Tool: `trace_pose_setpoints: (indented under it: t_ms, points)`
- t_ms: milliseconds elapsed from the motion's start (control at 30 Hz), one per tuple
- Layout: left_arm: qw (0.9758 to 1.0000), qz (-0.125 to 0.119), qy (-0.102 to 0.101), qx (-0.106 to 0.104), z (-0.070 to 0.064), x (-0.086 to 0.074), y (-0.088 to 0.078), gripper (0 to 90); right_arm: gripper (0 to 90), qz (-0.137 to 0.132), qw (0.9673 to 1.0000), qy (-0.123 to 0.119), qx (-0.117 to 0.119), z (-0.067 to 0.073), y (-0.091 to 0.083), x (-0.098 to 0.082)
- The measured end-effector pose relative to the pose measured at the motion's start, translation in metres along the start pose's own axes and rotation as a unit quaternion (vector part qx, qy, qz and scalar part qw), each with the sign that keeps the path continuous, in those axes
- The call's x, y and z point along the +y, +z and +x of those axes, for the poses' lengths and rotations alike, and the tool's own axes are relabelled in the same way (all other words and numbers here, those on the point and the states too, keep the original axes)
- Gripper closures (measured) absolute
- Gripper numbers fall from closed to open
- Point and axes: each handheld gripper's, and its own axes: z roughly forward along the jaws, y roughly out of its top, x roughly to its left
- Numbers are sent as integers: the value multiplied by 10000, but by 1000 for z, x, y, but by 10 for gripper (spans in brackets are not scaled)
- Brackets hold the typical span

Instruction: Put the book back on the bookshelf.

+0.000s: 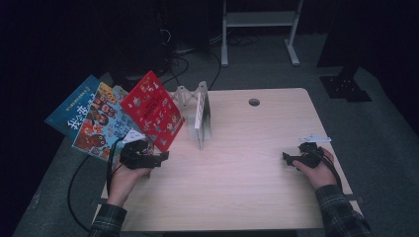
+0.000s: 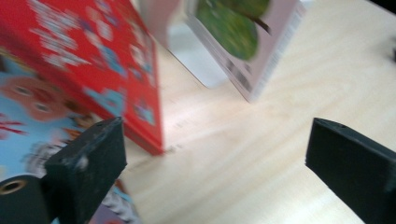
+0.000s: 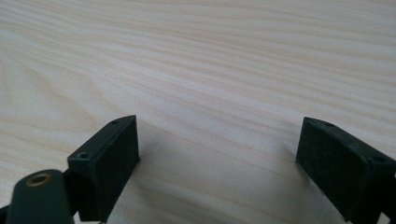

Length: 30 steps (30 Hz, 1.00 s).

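We see a pale wood-grain table (image 1: 247,168) with rounded corners. At its left edge, glossy flat picture books fan out: a red book (image 1: 150,111) leans tilted over a blue book (image 1: 94,123), beside a clear plastic rack (image 1: 190,96) holding one upright book (image 1: 202,116). Our left gripper (image 1: 148,159) sits just beside the red book's lower corner, jaws spread wide with nothing between them. Our right gripper (image 1: 296,159) rests low on the table's right side, jaws wide apart and empty.
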Motion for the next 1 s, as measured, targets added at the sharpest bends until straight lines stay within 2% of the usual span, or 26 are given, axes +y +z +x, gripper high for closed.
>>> trace_pose_setpoints:
  t_ms: [133, 300, 400, 467, 500, 567, 667, 733, 867, 933, 967, 1000]
  points:
    - [9994, 248, 141, -209, -13, -7, 8, 6, 119, -6, 10000, -4, -6, 0, 0, 0]
    - [9962, 601, 384, -505, -29, -19, 25, 0, 118, -4, 10000, 2, -8, 0, 0, 0]
    - [9925, 878, 560, -633, -37, -25, 36, 0, 118, -4, 10000, -1, -6, 0, 0, 0]
    - [9904, 1033, 592, -697, -43, -31, 43, 0, 119, -4, 10000, -4, -1, 0, 0, 0]
    - [9885, 1146, 654, -743, -45, -33, 47, 0, 118, -4, 10000, -8, 4, 1, 0, 0]
    - [9867, 1243, 735, -746, -49, -38, 53, 0, 119, -6, 10000, -21, 12, 1, 0, 0]
    - [9843, 1395, 704, -822, -52, -43, 60, 0, 119, -6, 10000, -19, 12, 1, 0, 0]
    - [9827, 1485, 763, -805, -54, -46, 65, 0, 118, -6, 10000, -22, 13, 1, 0, 0]
    - [9830, 1391, 962, -722, -58, -48, 67, 0, 118, -1, 10000, -16, 26, 1, 0, 0]
    - [9818, 1295, 1237, -631, -60, -52, 68, 0, 119, -6, 10000, -24, 26, 1, 0, 0]
    - [9821, 1146, 1355, -624, -61, -55, 69, 0, 119, -4, 10000, -27, 31, 2, 0, 0]
    - [9831, 1023, 1365, -670, -60, -58, 69, 0, 118, -7, 10000, -37, 35, 2, 0, 0]
